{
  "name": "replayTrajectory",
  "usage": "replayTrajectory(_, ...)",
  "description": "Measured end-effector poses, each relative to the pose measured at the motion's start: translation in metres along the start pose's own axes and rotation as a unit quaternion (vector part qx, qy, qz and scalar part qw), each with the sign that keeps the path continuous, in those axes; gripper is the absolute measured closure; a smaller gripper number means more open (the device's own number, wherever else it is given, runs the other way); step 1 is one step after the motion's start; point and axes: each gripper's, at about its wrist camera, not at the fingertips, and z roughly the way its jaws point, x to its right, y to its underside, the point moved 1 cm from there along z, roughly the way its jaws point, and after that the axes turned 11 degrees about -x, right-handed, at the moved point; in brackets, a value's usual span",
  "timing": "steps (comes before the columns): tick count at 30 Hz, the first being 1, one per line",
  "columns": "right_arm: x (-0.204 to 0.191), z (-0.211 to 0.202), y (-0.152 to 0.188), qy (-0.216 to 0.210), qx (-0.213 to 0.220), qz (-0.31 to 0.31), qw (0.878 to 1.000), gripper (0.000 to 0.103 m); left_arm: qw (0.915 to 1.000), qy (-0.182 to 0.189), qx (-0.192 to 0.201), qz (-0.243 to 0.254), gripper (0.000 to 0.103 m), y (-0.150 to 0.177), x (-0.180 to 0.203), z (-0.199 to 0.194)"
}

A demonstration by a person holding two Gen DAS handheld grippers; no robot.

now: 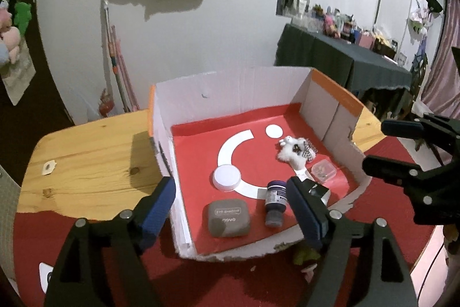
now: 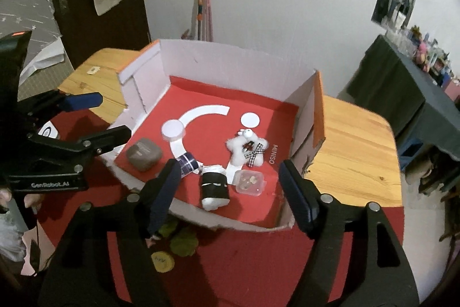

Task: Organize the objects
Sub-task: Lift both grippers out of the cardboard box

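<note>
Left wrist view: the left gripper (image 1: 231,209) hangs with fingers apart and empty over the box (image 1: 230,88) near edge, the grey case (image 1: 228,221) and small bottle (image 1: 275,199) lying between them. The right gripper (image 2: 228,192) is likewise spread, empty.

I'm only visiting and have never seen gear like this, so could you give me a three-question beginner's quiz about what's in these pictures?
1. True or false: the grey eyeshadow case lies inside the cardboard box.
2. Which item lies nearest the white plush toy? A) clear plastic container B) white round lid C) grey eyeshadow case
3. Fill in: both the left gripper and the right gripper are ____ and hold nothing.

Key: 1 true; 2 A; 3 open.
</note>
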Motion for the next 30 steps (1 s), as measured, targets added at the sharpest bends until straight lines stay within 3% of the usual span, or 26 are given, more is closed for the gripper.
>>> replayTrajectory(8,-0.014,-0.028,0.027,0.011,0.051,-0.007,0.999,0.027,0.9989,-0.012,0.043,-0.012,0.015,0.023,0.003,-0.025)
replayTrajectory(19,-0.020,-0.036,0.063,0.002,0.085,0.012,0.996,0.018,0.9961,-0.019,0.084,-0.017,0.005,0.056,0.015,-0.047)
replayTrajectory(30,-0.015,-0.015,0.095,0.019,0.087,0.049,0.995,0.017,0.9962,-0.029,0.077,-0.029,0.001,0.090,0.026,-0.028)
